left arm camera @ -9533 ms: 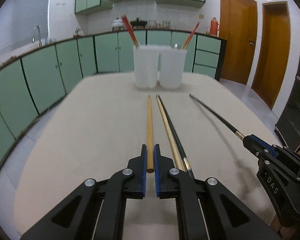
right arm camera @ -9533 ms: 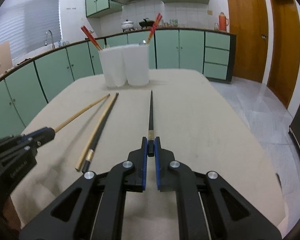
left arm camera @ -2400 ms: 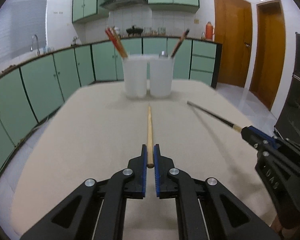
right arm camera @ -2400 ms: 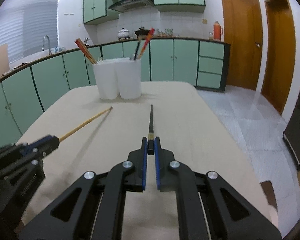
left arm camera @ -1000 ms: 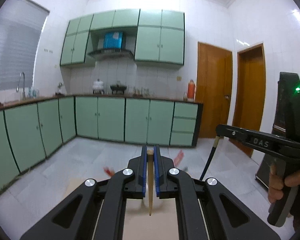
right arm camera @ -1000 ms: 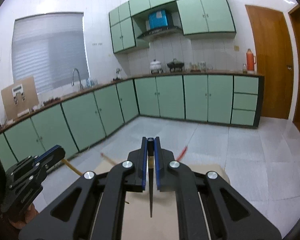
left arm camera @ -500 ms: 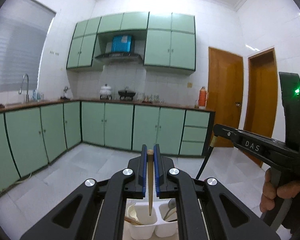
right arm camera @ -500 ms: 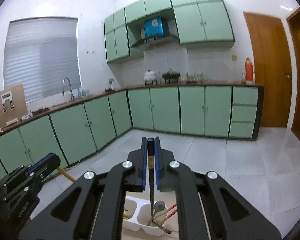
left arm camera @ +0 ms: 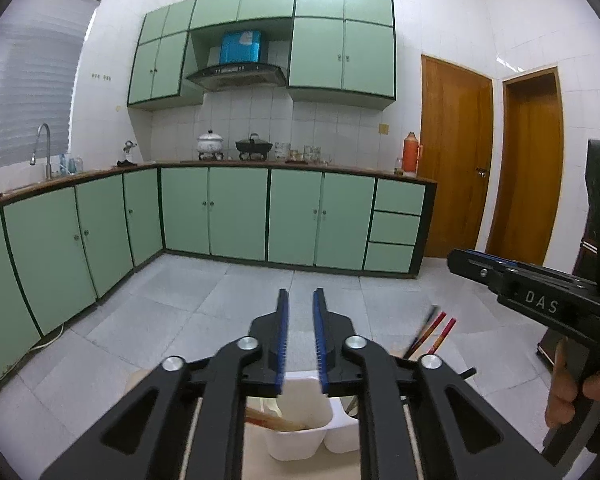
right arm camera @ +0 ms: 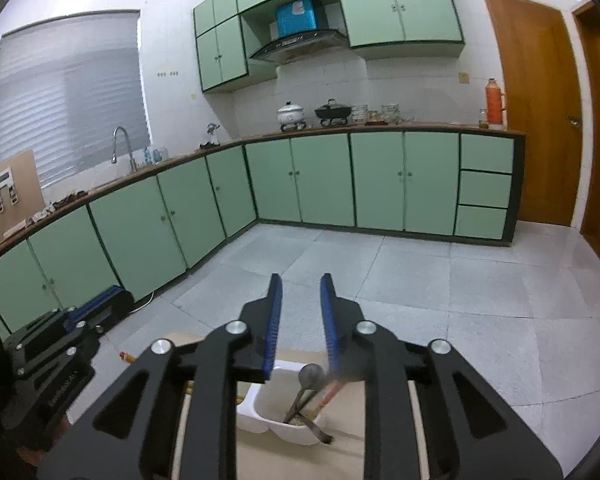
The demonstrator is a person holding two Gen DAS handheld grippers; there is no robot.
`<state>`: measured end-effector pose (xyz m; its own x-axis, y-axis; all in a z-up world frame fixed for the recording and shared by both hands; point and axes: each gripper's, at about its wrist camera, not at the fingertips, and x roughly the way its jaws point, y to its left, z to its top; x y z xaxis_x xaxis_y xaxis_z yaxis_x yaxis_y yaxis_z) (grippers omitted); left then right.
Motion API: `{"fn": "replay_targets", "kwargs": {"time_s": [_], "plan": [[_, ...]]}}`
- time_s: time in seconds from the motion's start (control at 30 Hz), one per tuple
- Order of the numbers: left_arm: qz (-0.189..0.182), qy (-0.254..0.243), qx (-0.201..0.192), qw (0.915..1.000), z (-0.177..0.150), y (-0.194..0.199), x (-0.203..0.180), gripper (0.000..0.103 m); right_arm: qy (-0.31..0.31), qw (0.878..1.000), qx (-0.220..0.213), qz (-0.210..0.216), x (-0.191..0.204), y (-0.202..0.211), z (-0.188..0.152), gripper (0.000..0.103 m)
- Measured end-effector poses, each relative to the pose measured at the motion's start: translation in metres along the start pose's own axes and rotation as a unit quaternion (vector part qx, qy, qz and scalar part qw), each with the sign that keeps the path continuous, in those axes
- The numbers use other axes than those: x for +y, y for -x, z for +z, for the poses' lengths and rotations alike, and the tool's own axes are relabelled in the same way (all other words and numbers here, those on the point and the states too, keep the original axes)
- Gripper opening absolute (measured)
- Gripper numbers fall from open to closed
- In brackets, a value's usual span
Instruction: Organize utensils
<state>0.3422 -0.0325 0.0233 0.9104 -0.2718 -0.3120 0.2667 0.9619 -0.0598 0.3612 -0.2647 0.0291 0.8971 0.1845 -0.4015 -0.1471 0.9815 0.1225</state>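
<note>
Utensils in two white holders, left gripper and right gripper just opened, empty.

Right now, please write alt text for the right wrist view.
The right gripper, its jaws just opened and empty, hangs above a white two-compartment holder holding a spoon and chopsticks. Behind are green kitchen cabinets.

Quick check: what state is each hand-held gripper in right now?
Left hand-held gripper: open, nothing between its jaws, which have just been opening.
Right hand-held gripper: open, empty, also just opened.
</note>
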Motion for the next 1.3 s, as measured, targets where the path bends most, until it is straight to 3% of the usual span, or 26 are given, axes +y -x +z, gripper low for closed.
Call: {"fn": "replay_targets", "kwargs": {"time_s": [0.2, 0.43, 0.6, 0.83, 0.93, 1.3], "plan": [[0.013, -0.008, -0.031, 0.9994, 0.007, 0.045, -0.001, 0.047, -0.003, 0.999, -0.041, -0.02, -0.009, 0.054, -0.008, 0.047], [0.031, -0.004, -0.035, 0.9989, -0.011, 0.1, -0.005, 0.083, 0.002, 0.996, -0.064, -0.055, -0.012, 0.121, -0.046, 0.087], [0.042, 0.011, -0.018, 0.9989, -0.037, 0.134, -0.006, 0.096, -0.012, 0.996, -0.051, -0.071, -0.012, 0.157, -0.087, 0.097], [0.047, -0.001, 0.006, 0.9989, -0.063, 0.171, -0.016, 0.097, -0.022, 0.998, -0.01, -0.057, -0.001, 0.187, -0.128, 0.097], [0.05, -0.002, 0.01, 0.9987, -0.068, 0.188, -0.02, 0.097, -0.011, 0.999, -0.012, -0.048, 0.01, 0.201, -0.134, 0.097], [0.038, 0.004, -0.003, 0.9993, -0.066, 0.233, -0.03, 0.097, 0.012, 0.999, -0.036, -0.025, 0.041, 0.242, -0.124, 0.097]]}}
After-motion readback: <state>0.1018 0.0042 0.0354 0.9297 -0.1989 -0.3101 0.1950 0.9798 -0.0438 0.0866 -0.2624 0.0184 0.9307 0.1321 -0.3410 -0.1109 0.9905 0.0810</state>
